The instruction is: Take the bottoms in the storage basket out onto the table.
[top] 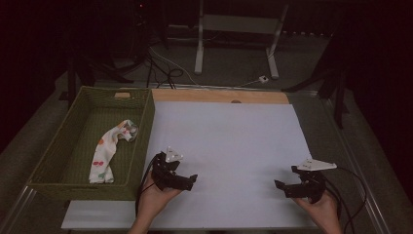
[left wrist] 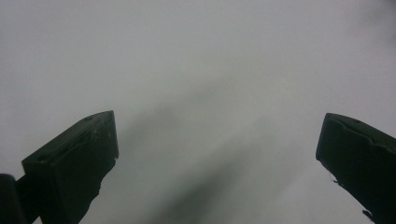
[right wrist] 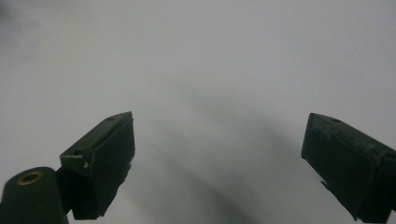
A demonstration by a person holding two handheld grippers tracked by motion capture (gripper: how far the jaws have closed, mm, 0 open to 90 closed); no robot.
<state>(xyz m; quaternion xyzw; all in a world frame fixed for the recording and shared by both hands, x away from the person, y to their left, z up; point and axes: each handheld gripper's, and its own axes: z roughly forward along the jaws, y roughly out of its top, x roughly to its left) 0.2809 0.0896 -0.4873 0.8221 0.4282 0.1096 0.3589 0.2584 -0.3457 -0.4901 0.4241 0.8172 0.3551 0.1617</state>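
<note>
The high view is dim, its corners and far background sinking into near-black, the white sheet (top: 229, 161) on the desk the brightest patch; both gripper views are soft and grey, with blurred diagonal shadows streaking the surface between the dark jaws.

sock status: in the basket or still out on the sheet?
In. The patterned sock lies crumpled on the floor of the green basket, left of the white sheet.

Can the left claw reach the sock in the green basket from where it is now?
Probably yes. The left claw is open and empty beside the green basket. The sock lies uncovered inside; only the basket's wall stands between, so the claw must go over it.
</note>
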